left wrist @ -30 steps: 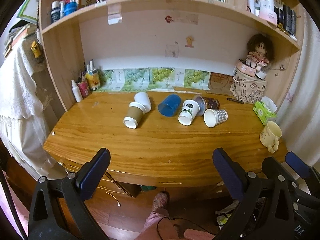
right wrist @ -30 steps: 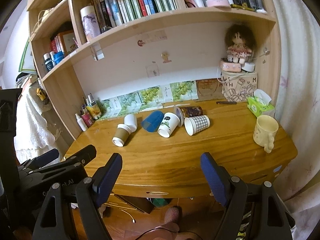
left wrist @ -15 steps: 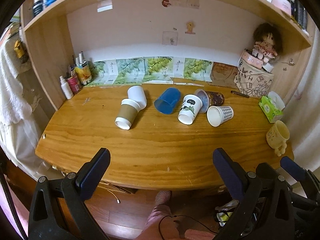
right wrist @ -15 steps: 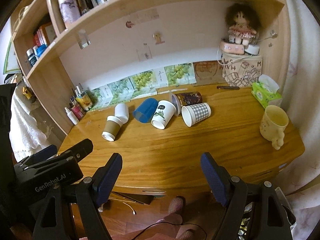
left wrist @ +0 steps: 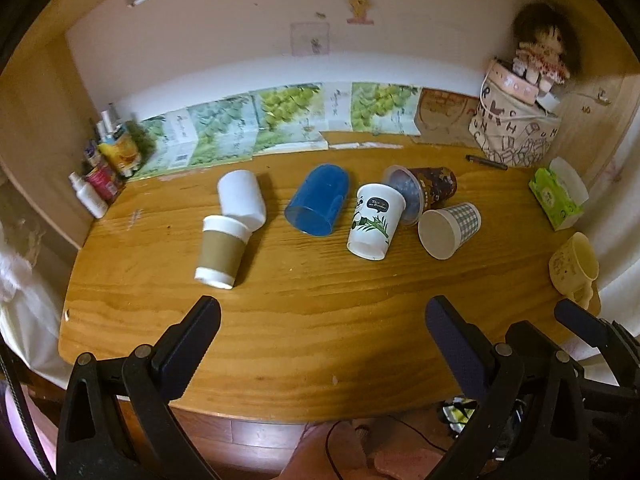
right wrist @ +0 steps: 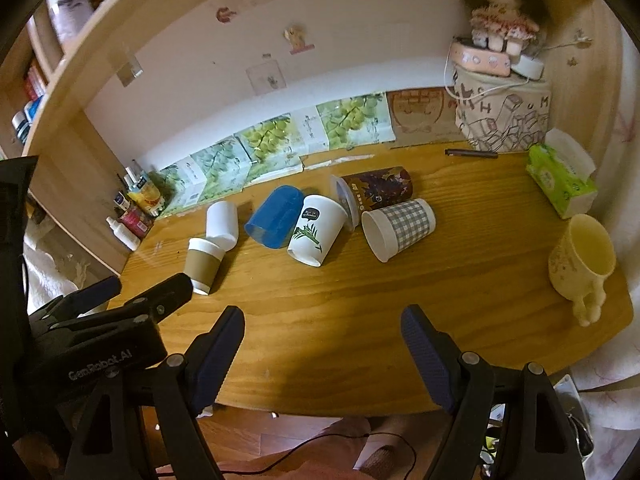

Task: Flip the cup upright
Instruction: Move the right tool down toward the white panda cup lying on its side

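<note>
Several cups lie on their sides on the wooden desk (left wrist: 320,320): a brown-sleeved paper cup (left wrist: 221,251) (right wrist: 204,265), a plain white cup (left wrist: 242,199), a blue plastic cup (left wrist: 318,205) (right wrist: 275,216), a white panda cup (left wrist: 374,221) (right wrist: 316,229), a dark lidded cup (left wrist: 430,190) and a checked paper cup (left wrist: 450,229) (right wrist: 400,227). My left gripper (left wrist: 320,320) is open and empty over the desk's front edge. My right gripper (right wrist: 322,330) is open and empty beside it.
A cream mug (right wrist: 582,264) stands upright at the desk's right end. A green tissue pack (right wrist: 562,180), a printed bag with a doll (right wrist: 502,116) and a pen (right wrist: 472,153) are at the back right. Bottles (left wrist: 104,172) crowd the back left corner.
Both grippers have moved forward toward the desk; the cups look larger and closer. Nothing on the desk has moved.
</note>
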